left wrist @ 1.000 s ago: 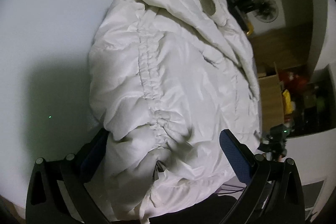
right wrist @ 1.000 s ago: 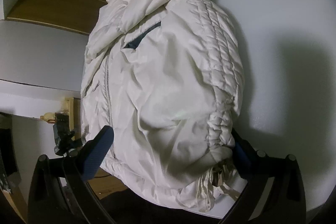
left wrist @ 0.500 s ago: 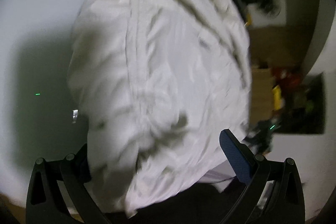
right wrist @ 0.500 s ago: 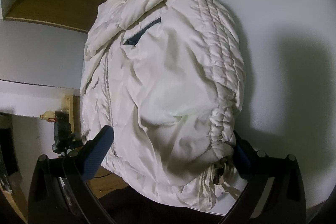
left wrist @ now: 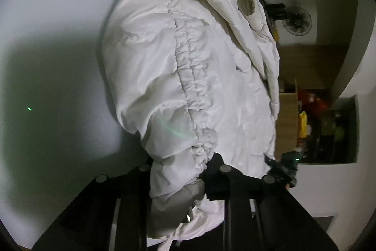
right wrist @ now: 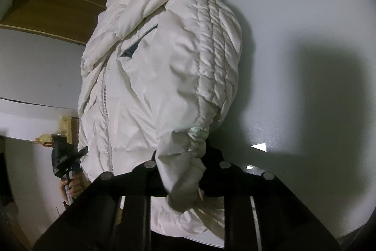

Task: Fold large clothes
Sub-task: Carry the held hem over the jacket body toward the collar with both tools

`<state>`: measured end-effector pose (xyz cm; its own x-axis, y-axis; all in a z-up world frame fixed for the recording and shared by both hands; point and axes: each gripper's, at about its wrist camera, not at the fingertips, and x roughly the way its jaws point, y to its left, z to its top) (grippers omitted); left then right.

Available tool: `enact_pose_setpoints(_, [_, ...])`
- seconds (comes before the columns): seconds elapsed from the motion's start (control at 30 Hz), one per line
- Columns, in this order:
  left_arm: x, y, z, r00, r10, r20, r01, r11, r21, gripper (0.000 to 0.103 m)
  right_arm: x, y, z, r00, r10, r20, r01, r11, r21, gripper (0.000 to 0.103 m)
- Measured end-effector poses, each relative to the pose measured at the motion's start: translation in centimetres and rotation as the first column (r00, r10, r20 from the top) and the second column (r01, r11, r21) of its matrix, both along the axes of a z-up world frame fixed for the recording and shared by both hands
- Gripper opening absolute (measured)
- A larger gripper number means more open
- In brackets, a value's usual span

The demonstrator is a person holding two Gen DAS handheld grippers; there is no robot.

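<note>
- Lying on the pale table (left wrist: 54, 44): a white padded jacket (left wrist: 188, 67), long axis running away from both grippers, hood end far, hem end near.
- At the left side of the hem: the left gripper (left wrist: 185, 182), jaws closing, with a bunched fold of the gathered hem seam between them and seemingly already pinched.
- Pointing down and forward over the jacket, so the garment stretches straight ahead of this gripper, toward the fan (left wrist: 297, 24) and the cardboard box (left wrist: 286, 119) beyond the table edge.
- At the right side of the hem: the right gripper (right wrist: 185, 178), jaws also closing, a thick roll of hem fabric squeezed between them; zipper (right wrist: 104, 114) just to its left.
- Seen past the jacket in the right view: the person's hand (right wrist: 72, 185) holding the other tool at the opposite hem corner.
- Equally near, both hands: each on its own hem corner, with the jacket's length ahead.
- Probably next: lifting the hem and carrying it toward the hood end, judging from the task.
</note>
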<state>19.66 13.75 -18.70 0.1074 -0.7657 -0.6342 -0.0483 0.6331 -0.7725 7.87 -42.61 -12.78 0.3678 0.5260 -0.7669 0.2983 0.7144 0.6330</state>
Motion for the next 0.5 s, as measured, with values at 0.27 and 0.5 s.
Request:
enact_pose_setpoints(0.27, [-3.2,0.0,1.7,0.995,-0.031,0.096,0.02,0.994,0.111,0.016,-2.0,0.3,2.0,0.998,0.003,0.069,-0.004,1.0,0.012,0.014])
enact_pose_setpoints(0.5, [-6.2,0.9,1.9,0.994,-0.054,0.092,0.044,0.993,0.108,0.016,-4.9,0.7,2.4,0.997,0.058,0.051,-0.057,0.998,-0.008,0.014])
